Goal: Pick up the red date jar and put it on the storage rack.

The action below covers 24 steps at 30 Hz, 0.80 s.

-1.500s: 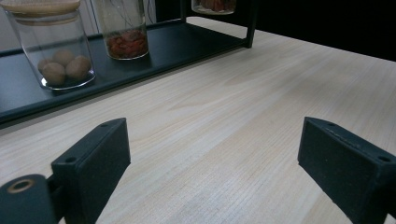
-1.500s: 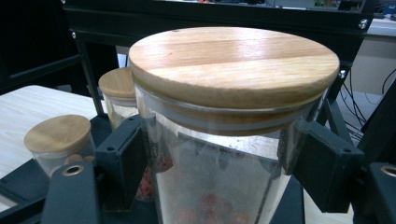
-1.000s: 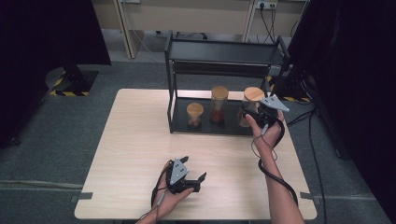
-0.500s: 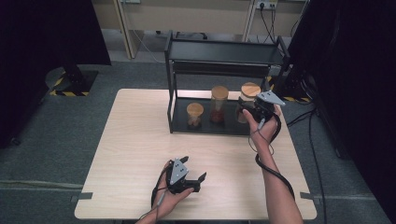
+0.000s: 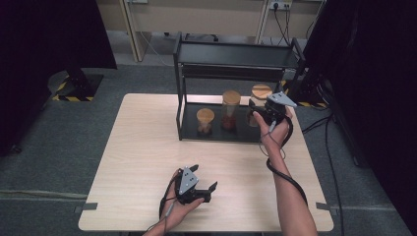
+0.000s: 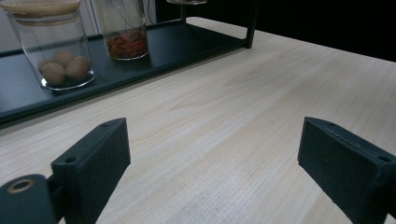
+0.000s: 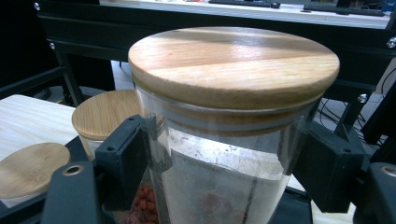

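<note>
My right tool (image 7: 224, 163) clamps the wooden-lidded glass jar (image 7: 233, 126) on the black rack (image 5: 189, 125) — left tool (image 6: 215, 172) gapes wide over the surface (image 6: 243, 116).

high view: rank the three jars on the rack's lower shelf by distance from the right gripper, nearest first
1. Right jar: clamped in the right gripper, at the shelf's right end.
2. Middle jar, red contents: next to the left.
3. Short jar, round brown pieces: farthest left on the black rack.
</note>
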### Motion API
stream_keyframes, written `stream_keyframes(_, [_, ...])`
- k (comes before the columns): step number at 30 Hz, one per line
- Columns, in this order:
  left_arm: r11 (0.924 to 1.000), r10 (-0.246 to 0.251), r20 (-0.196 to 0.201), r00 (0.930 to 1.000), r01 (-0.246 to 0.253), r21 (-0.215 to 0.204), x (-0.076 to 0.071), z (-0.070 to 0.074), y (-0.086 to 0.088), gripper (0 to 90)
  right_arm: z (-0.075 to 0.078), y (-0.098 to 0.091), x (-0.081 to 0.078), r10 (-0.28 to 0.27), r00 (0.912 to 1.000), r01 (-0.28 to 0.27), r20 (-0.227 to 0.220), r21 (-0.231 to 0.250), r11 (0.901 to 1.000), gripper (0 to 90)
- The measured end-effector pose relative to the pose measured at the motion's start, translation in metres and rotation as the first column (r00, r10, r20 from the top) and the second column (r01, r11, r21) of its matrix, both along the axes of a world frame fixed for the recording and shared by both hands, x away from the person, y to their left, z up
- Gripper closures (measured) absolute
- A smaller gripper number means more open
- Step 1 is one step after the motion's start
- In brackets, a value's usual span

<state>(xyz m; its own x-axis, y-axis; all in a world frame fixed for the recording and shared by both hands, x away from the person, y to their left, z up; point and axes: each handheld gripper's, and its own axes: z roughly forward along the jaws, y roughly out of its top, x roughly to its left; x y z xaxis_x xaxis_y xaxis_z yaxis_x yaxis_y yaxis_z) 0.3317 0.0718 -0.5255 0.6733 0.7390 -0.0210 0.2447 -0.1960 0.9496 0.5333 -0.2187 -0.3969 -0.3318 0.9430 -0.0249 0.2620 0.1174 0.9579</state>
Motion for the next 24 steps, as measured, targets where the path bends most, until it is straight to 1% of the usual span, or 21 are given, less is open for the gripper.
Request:
stream_keyframes(14, [1.0,-0.001,0.001,1.0,0.001,0.001,0.0,0.0,0.0,8.7,-0.001,0.003,0.015,-0.019,0.9997,0.019,-0.017,-0.003,0.9998,25.6])
stream_keyframes(16, [1.0,-0.001,0.002,1.0,0.001,0.001,0.0,0.0,0.0,8.7,-0.002,0.003,0.017,-0.024,0.9995,0.024,-0.022,0.002,0.9997,25.6])
stream_keyframes(24, [1.0,-0.002,0.001,1.0,0.002,0.0,0.0,0.0,0.0,8.7,-0.005,0.004,0.025,-0.034,0.9988,0.034,-0.036,-0.008,0.9994,25.6])
